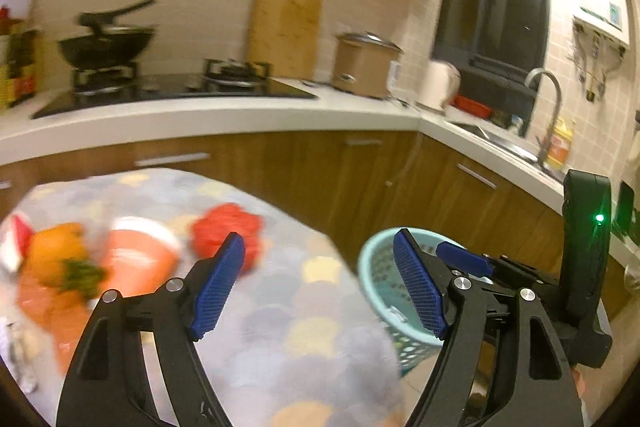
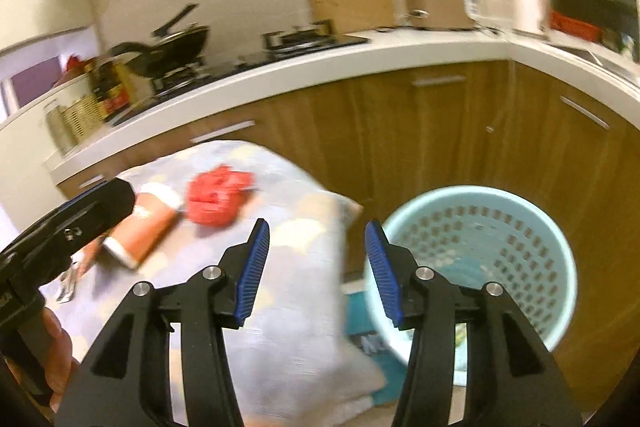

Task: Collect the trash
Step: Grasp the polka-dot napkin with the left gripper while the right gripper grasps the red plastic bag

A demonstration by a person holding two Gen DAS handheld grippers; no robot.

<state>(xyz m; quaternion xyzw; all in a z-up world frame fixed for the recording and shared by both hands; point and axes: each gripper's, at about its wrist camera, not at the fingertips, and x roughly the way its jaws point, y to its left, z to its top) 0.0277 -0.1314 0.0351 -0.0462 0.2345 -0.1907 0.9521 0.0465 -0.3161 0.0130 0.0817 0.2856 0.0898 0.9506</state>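
Two grippers are in view, each with its pair of blue-padded fingers spread apart and nothing between them: the left gripper (image 1: 318, 285) fills the bottom of the left wrist view, and the right gripper (image 2: 317, 273) fills the bottom of the right wrist view. One light blue perforated basket (image 2: 520, 227) stands at the lower right of the right wrist view, just beside the corner of one table covered with a patterned cloth (image 2: 288, 339); in the left wrist view the same basket (image 1: 376, 275) shows between the two fingers' bases at lower centre-right. On the cloth lie one crumpled red piece of trash (image 2: 218, 201), in the centre-left of the right wrist view, and one orange paper cup (image 2: 146, 231) on its side just to the left of it, the two close together. The left wrist view, blurred, adds one orange pepper-like item with a green stem (image 1: 60, 259) at the left edge, beside the cup (image 1: 140, 255) and the red piece (image 1: 226, 231). Along the upper half run one white countertop (image 1: 240, 115) over wooden cabinets, with one black wok (image 1: 106, 45), one wooden cutting board (image 1: 286, 27), one lidded pot (image 1: 366, 65) and one tap (image 1: 548, 107) at the right
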